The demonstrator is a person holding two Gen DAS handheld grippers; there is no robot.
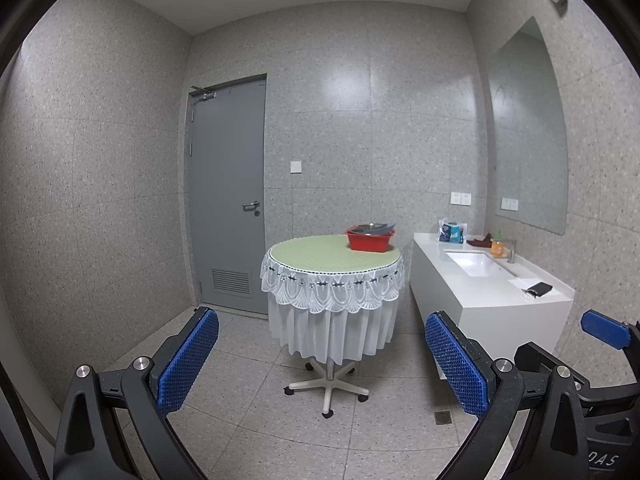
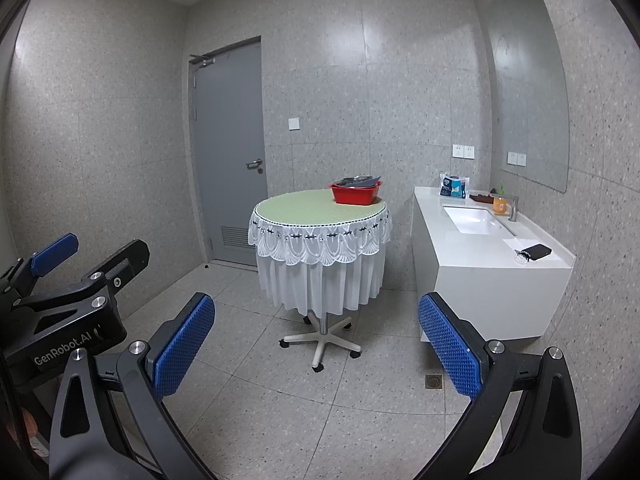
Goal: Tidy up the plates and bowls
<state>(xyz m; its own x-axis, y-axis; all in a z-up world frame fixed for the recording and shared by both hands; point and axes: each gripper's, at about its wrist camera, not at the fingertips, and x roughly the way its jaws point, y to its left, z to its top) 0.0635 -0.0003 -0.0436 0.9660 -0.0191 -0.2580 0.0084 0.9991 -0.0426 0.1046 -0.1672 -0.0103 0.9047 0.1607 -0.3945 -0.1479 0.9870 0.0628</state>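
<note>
You hold both grippers up in the air, well away from the round table (image 1: 320, 256). Your left gripper (image 1: 322, 360) has its jaws wide open, and nothing is between its blue pads (image 1: 188, 360). Your right gripper (image 2: 316, 344) is wide open too, and it holds nothing. Each camera also catches the other gripper at the edge of its view.

The thing you need is the red basin (image 1: 370, 240). It sits on the far right part of the table top, close to the edge. It is a bright red plastic tub with a thick rim. Inside it you can see shiny gray metal dishes (image 1: 370, 227) stacked together, tilted a bit and poking up over the rim. From this far away you cannot tell which ones are plates and which are bowls, or how many there are.

The table has a pale green top cloth with white lace hanging all around, and a long white skirt under it. It stands on one metal pole with five wheeled feet (image 1: 328, 388).

To the right of the table is a white counter (image 2: 480, 264) with a sink (image 2: 476, 220) set into it. A tap (image 2: 513, 207) stands by the sink. A blue and white pack (image 2: 453, 186) leans at the back of the counter, and an orange cup (image 2: 499, 205) is near the tap. A dark pouch (image 2: 536, 251) lies at the near end. A big mirror (image 2: 528, 92) hangs above. A gray door (image 2: 230, 152) is shut behind the table, on the left.
</note>
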